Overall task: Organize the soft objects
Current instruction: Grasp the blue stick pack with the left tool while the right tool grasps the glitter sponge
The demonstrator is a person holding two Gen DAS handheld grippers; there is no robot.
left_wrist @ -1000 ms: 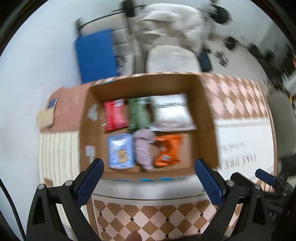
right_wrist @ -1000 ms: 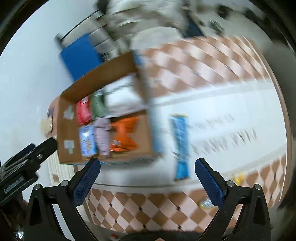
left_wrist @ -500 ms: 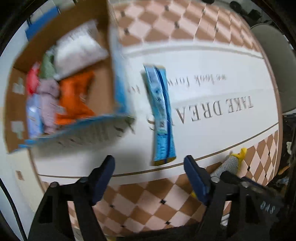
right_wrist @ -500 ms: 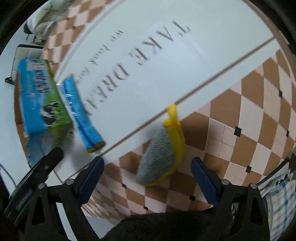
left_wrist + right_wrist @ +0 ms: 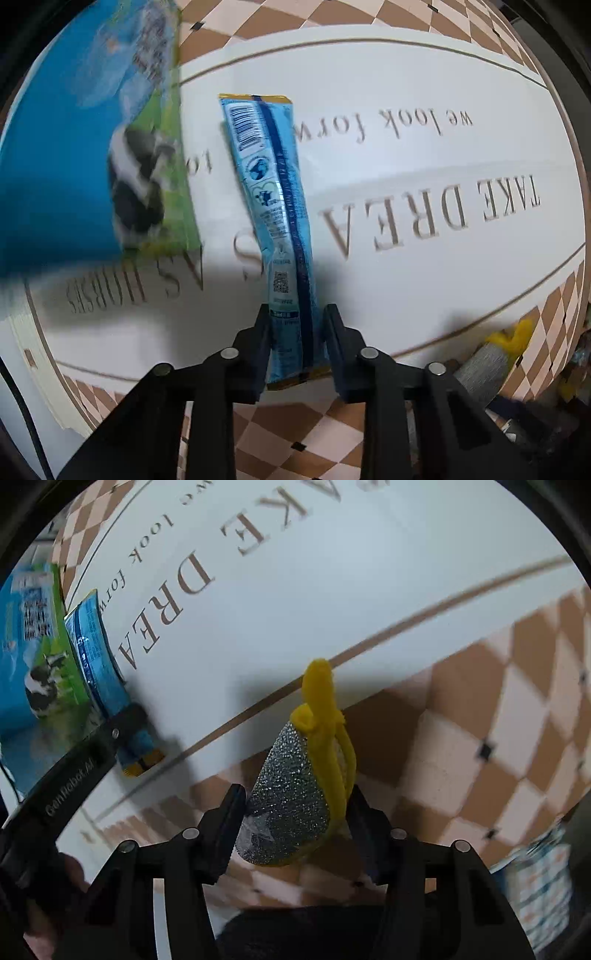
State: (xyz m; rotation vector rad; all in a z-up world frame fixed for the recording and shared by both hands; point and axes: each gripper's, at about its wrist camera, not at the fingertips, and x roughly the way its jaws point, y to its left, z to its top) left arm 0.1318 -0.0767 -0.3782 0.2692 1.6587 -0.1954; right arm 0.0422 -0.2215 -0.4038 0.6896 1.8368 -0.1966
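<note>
Blue stick pouch (image 5: 280,221) now lies between fingers of left gripper (image 5: 297,347), near end framed by both pads; second ago box of packets filled this view. Jaws closing, narrow, pads at pouch edges. Printed carton (image 5: 74,155) just left of fingers.

Right view: silver-and-yellow scrubber (image 5: 295,794) sits between fingers of right gripper (image 5: 295,816), jaws closing from wide, pads touching its sides. Both pickups look under way; box placement next.

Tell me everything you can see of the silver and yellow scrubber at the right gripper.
The scrubber is a rounded pad with a glittery silver mesh face, a yellow back and a yellow hanging loop at its far end. It lies on the checkered mat, between the jaws of the right gripper, which are closing on its sides.
</note>
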